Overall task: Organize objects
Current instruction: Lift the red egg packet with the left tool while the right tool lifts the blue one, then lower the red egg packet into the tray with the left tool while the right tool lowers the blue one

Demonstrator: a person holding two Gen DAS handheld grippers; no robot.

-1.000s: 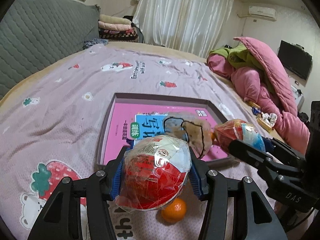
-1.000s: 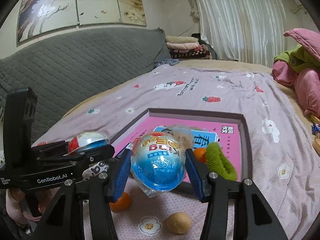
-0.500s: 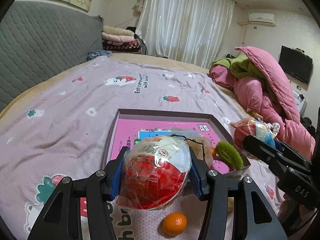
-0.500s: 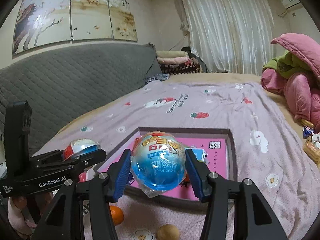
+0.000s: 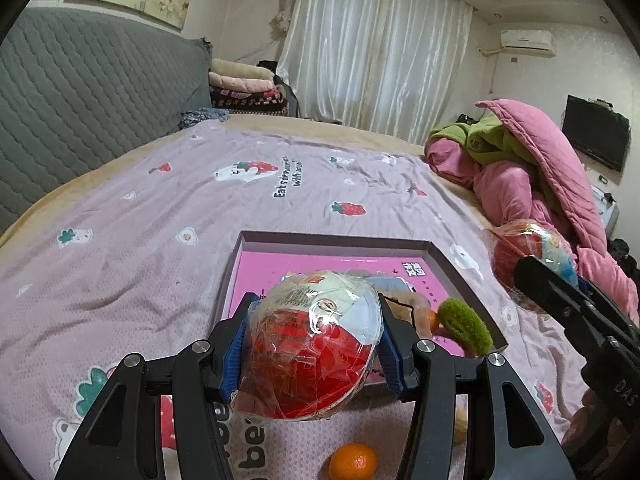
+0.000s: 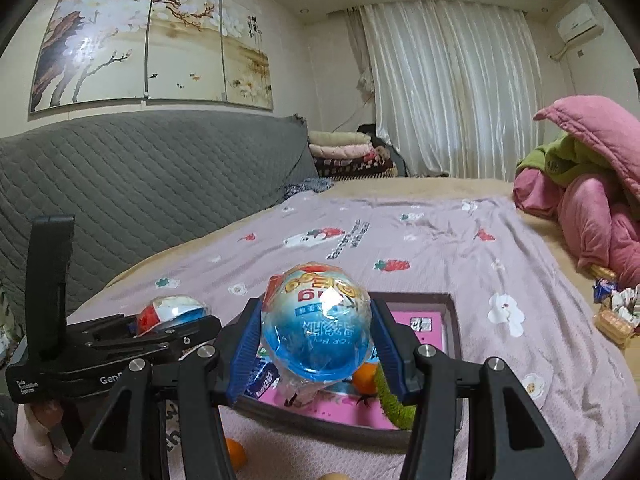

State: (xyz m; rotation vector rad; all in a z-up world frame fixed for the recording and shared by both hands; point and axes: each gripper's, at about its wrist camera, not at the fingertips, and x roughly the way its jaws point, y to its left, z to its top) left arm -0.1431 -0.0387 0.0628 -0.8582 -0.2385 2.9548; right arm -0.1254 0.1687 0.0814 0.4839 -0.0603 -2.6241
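My left gripper is shut on a red and white wrapped toy egg, held above the near edge of a shallow box with a pink bottom. My right gripper is shut on a blue and white wrapped toy egg, also over the near edge of the box. In the left wrist view the right gripper's egg shows at the right. The right wrist view has the left gripper's egg at the left. In the box lie a green fuzzy object, a small orange and a beige plush.
A loose orange lies on the pink strawberry bedspread below my left gripper. Pink and green quilts are piled at the right. A grey padded headboard runs along the left. Snack packets lie at the bed's right edge.
Both grippers have tilted upward, the right one also rising slightly, so the box sits lower in both views. Each egg stays clamped.
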